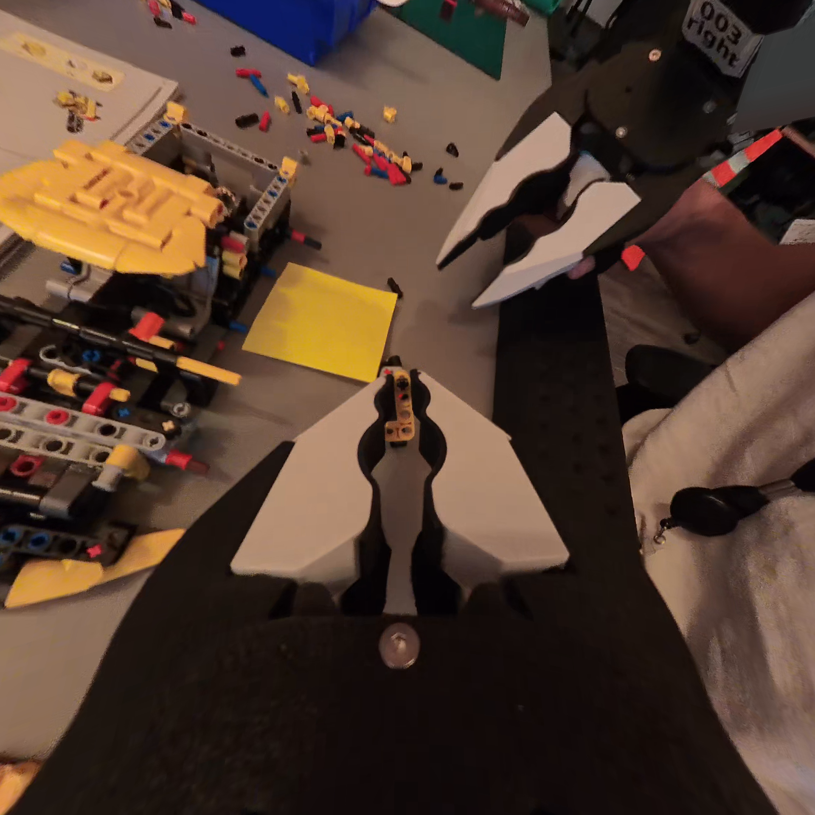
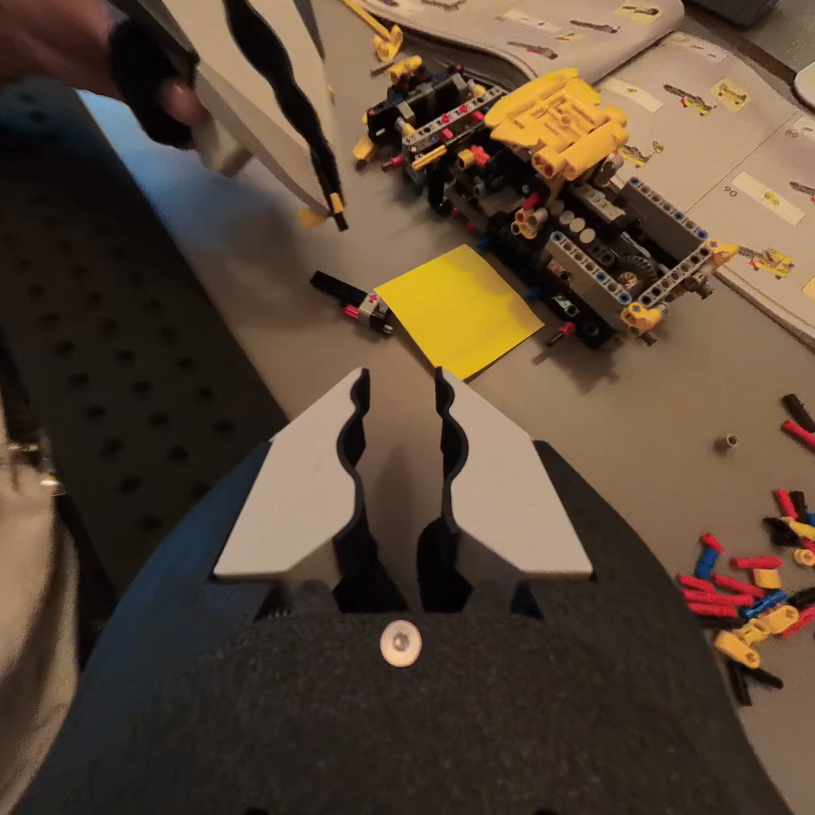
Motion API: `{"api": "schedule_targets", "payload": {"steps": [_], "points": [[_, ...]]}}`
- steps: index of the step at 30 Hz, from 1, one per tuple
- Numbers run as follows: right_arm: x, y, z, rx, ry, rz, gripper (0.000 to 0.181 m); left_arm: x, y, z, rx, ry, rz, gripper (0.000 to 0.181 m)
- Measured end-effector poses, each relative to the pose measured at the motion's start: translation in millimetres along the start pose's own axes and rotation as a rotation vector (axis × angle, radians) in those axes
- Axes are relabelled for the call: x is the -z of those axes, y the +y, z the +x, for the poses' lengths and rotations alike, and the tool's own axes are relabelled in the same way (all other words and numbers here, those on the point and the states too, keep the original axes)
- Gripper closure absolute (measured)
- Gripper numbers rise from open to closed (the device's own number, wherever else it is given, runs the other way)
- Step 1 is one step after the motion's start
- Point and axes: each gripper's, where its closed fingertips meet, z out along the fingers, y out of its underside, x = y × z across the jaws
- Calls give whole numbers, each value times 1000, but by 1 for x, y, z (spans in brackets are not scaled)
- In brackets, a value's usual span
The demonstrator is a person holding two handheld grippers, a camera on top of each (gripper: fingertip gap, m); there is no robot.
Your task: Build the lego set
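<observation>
Yellow is what my left gripper (image 1: 399, 375) has pinched between its tips — a small yellow beam (image 1: 400, 412) with a black piece joined to it, held clear of the grey table (image 1: 361, 220). My right gripper (image 2: 401, 375) stands with a clear gap between its fingers and nothing in them, hovering just short of the yellow paper square (image 2: 458, 308), which sits at twelve o'clock from it. The half-built lego vehicle (image 2: 551, 194) (yellow top, grey beams, black frame) lies at about one o'clock in the right wrist view, on the table with the open instruction booklet (image 2: 705, 132) under its far end. A small grey and black assembly (image 2: 361, 306) touches the paper's edge at eleven o'clock — loose red, blue, black and yellow pieces (image 2: 758, 586) are scattered at three o'clock.
</observation>
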Motion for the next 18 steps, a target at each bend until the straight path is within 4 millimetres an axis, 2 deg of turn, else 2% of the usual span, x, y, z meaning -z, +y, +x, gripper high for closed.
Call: {"api": "schedule_targets", "payload": {"steps": [5,9,12,15,18], "points": [[-9,3,1,-1,-31,-30,152,2,23,-3,40,-64,-116,174],[-10,17,13,124,-14,-94,151,2,43,-14,2,-156,-304,174],[-13,19,19,84,-46,-89,151,-1,43,-8,-12,-110,-371,174],[-13,18,23,79,-46,-67,151,-3,47,-18,-80,-154,-456,174],[-14,17,26,92,-23,-43,151,-10,43,-19,-130,-162,-468,174]]}}
